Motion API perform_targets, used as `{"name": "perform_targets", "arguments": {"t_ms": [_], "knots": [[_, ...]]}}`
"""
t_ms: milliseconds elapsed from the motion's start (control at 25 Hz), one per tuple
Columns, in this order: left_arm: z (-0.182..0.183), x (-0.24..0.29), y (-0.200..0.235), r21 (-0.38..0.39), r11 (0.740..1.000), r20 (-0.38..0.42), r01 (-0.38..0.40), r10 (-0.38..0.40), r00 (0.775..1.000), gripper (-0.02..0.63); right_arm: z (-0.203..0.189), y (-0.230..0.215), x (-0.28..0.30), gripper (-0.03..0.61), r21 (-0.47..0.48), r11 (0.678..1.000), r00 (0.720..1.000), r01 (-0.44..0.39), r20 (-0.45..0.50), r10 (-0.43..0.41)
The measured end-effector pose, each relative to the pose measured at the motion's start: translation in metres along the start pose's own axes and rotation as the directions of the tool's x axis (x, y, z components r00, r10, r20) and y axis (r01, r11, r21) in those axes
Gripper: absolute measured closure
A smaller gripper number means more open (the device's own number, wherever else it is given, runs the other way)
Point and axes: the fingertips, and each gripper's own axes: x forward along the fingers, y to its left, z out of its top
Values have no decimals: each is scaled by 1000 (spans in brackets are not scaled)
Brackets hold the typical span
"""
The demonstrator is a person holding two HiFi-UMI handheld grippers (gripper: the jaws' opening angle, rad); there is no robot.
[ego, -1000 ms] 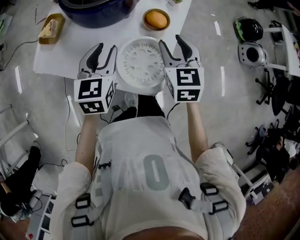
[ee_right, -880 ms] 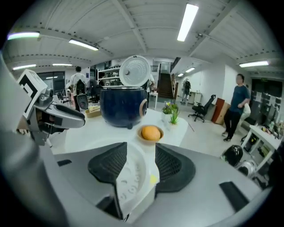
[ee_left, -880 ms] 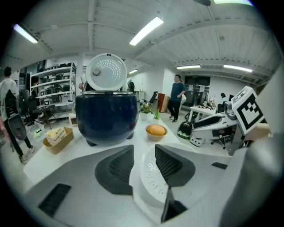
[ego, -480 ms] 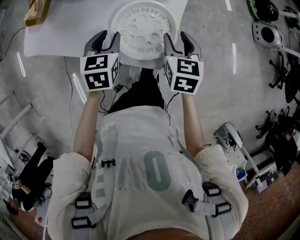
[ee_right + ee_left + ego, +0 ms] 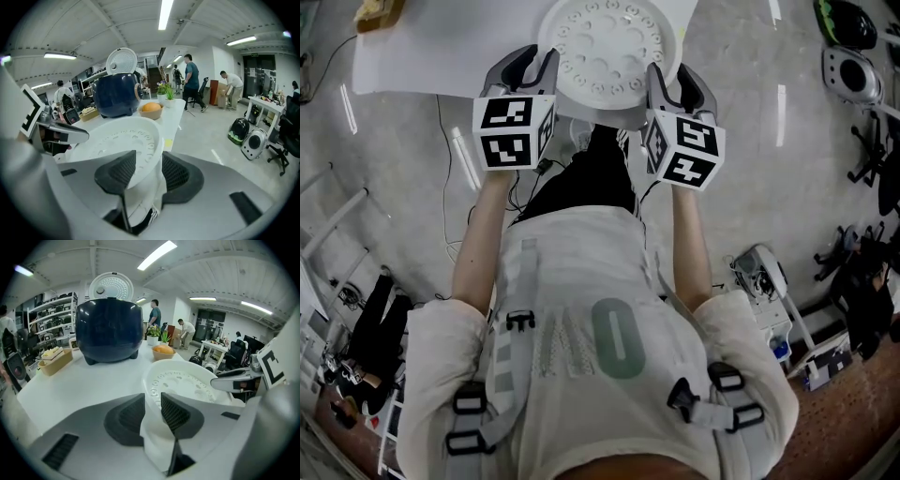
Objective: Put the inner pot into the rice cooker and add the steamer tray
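Observation:
The white round steamer tray (image 5: pixel 607 47), pierced with holes, lies at the near edge of the white table (image 5: pixel 441 56) and partly overhangs it. My left gripper (image 5: pixel 534 64) has its jaws closing on the tray's left rim (image 5: pixel 187 385), which fills the gap at the left gripper (image 5: pixel 152 411). My right gripper (image 5: pixel 673 82) is closing on the right rim, with the tray's wall (image 5: pixel 122 140) held in the right gripper (image 5: pixel 149 171). Farther back stands the dark blue rice cooker (image 5: pixel 108 329) with its lid up. I see no inner pot on its own.
A bowl with an orange (image 5: pixel 162 351) stands beyond the tray, and a wooden box (image 5: pixel 55 358) sits left of the cooker. Small potted plants (image 5: pixel 165 89) are at the table's far end. Helmets and a chair (image 5: pixel 862 84) are on the floor to the right, with people farther back.
Both grippers have come down from beside the tray to its rim, one on each side. Their jaws have narrowed on the rim. The tray still lies at the table edge.

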Motion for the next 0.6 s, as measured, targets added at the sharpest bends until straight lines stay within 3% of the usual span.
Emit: {"name": "perform_targets", "arguments": {"t_ms": [200,440,600], "knots": [[0,0,5,-53,999,-15,-7,6,1000,495,2,2,1,396,-8,1000,1000,-5,-5,5],[0,2,4,-142,989,-34,38,-43,999,502,3,1,1,396,-4,1000,1000,-14,5,14],[-2,0,4,-136,990,-33,29,-34,999,508,2,2,0,397,-14,1000,1000,-9,-3,9]]}}
